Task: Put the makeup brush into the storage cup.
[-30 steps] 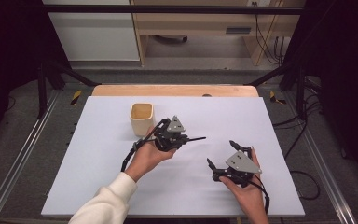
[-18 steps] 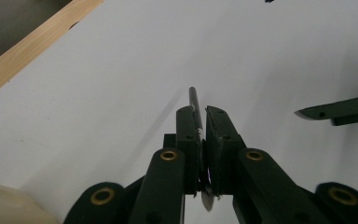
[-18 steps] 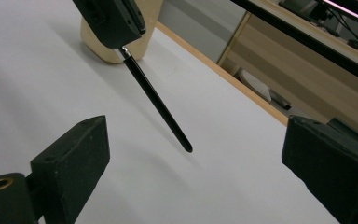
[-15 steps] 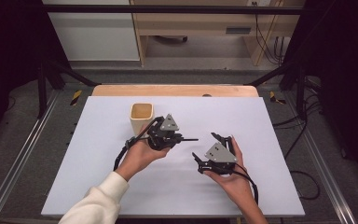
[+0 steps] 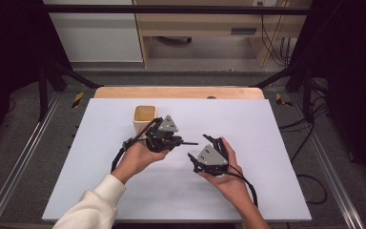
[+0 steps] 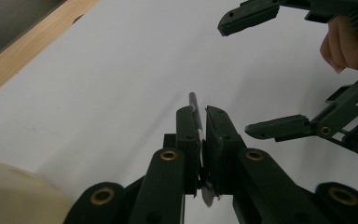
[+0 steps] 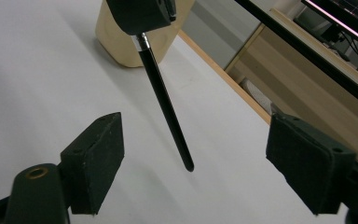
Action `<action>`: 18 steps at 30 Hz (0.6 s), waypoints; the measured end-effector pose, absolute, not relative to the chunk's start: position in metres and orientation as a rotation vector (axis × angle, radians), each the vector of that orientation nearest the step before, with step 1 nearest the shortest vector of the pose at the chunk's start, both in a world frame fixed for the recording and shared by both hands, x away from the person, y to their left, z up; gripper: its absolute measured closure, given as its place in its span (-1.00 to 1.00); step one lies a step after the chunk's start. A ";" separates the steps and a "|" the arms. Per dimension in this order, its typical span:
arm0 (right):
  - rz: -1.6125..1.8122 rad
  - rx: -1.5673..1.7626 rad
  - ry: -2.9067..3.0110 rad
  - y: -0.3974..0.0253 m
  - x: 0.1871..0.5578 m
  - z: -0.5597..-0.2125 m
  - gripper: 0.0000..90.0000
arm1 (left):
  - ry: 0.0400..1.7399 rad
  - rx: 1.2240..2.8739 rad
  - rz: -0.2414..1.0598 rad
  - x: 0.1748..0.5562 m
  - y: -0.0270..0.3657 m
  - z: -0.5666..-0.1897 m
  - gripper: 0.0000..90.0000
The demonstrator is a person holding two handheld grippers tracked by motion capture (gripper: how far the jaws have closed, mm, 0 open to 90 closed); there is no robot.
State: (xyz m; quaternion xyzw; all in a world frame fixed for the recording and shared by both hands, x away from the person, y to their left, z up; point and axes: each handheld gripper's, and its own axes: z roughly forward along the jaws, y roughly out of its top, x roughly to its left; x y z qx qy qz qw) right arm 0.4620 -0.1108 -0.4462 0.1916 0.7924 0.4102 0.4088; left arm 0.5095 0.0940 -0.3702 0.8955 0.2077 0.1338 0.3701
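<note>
High view, left hand: the left hand (image 5: 140, 155) enters from the bottom edge in a white sleeve (image 5: 93, 207), forearm angled up and to the right, and holds the left gripper (image 5: 174, 141) above the middle of the white table (image 5: 276, 143), its jaws pointing right
High view, right hand: the right hand (image 5: 226, 179) enters from the bottom edge, forearm angled up and to the left, and holds the right gripper (image 5: 204, 149) just right of the left one, its jaws pointing up and left
High view, count: two grippers, one black pen (image 5: 189, 142), one beige cup (image 5: 144, 118)
High view, cup: upright, nearer the far edge than the near edge, just behind the left gripper
High view, pen: level above the table centre, projecting rightward from the left gripper towards the right gripper

Left gripper view, jaws: pressed together on the pen (image 6: 194, 106), whose shaft runs between the pads and juts beyond their tips
Left gripper view, right gripper: its jaws (image 6: 261, 70) stand spread wide, up and to the right of the pen tip

Right gripper view, jaws: the right gripper (image 7: 193, 154) stands wide apart, gripping nothing
Right gripper view, pen: the pen (image 7: 165, 105) hangs from the left gripper (image 7: 140, 14) at the top, its free end between the two pads, touching neither
Right gripper view, cup: the cup (image 7: 130, 46) stands behind the pen, near the table's wooden edge
</note>
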 end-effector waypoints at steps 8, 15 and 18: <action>1.018 0.422 2.006 -0.096 0.464 -0.448 -0.29 | 0.524 2.308 0.337 0.509 0.095 -0.371 0.88; 0.983 0.367 2.021 -0.088 0.466 -0.452 -0.16 | 0.518 2.313 0.338 0.509 0.095 -0.370 0.88; 0.974 0.356 2.021 -0.086 0.466 -0.454 -0.11 | 0.522 2.303 0.332 0.508 0.095 -0.371 0.88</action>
